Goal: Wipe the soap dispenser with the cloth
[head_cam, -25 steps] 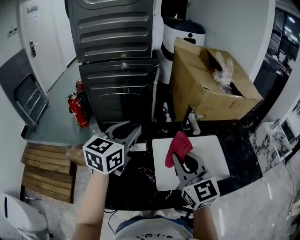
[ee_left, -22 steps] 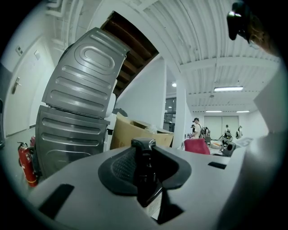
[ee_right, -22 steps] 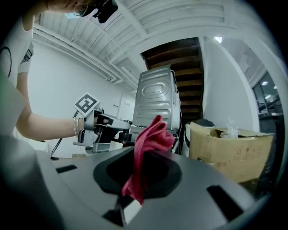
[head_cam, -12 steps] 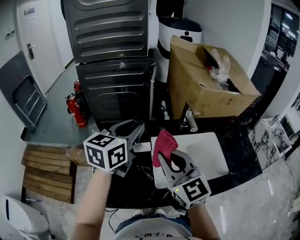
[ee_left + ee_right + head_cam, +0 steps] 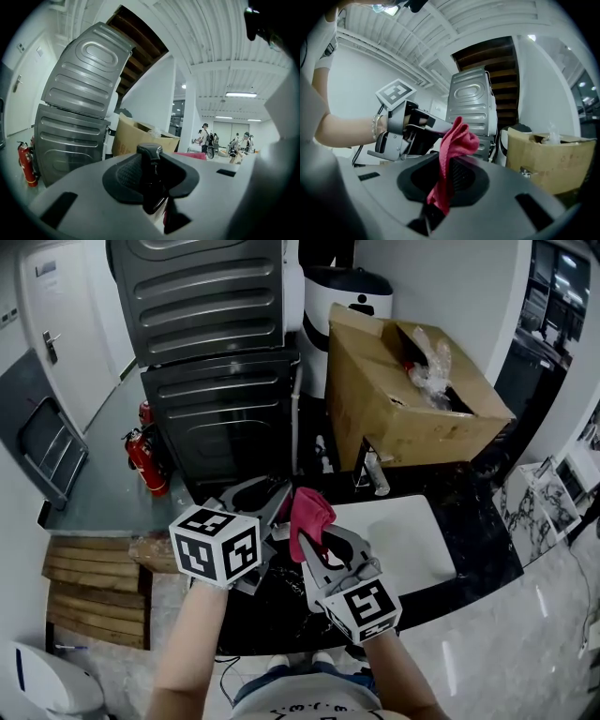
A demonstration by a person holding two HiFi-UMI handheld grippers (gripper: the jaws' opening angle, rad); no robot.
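Note:
My left gripper (image 5: 272,501) is shut on a dark soap dispenser (image 5: 149,180), whose pump head stands up between the jaws in the left gripper view. A red cloth (image 5: 307,510) bunches up out of my right gripper (image 5: 314,538), which is shut on it. In the head view the cloth sits right next to the tips of the left jaws, over the dark counter. The right gripper view shows the cloth (image 5: 457,140) in front of the left gripper (image 5: 423,127); I cannot tell if it touches the dispenser. In the head view the dispenser is hidden.
A white basin (image 5: 403,540) is set in the black counter (image 5: 473,554), with a faucet (image 5: 370,470) behind it. An open cardboard box (image 5: 403,395) stands at the back right. Stacked grey machines (image 5: 206,334), a fire extinguisher (image 5: 141,454) and a wooden pallet (image 5: 84,592) are on the left.
My right gripper has carried the red cloth leftward, from over the basin to beside the left gripper's jaws. The left gripper has drifted only a little.

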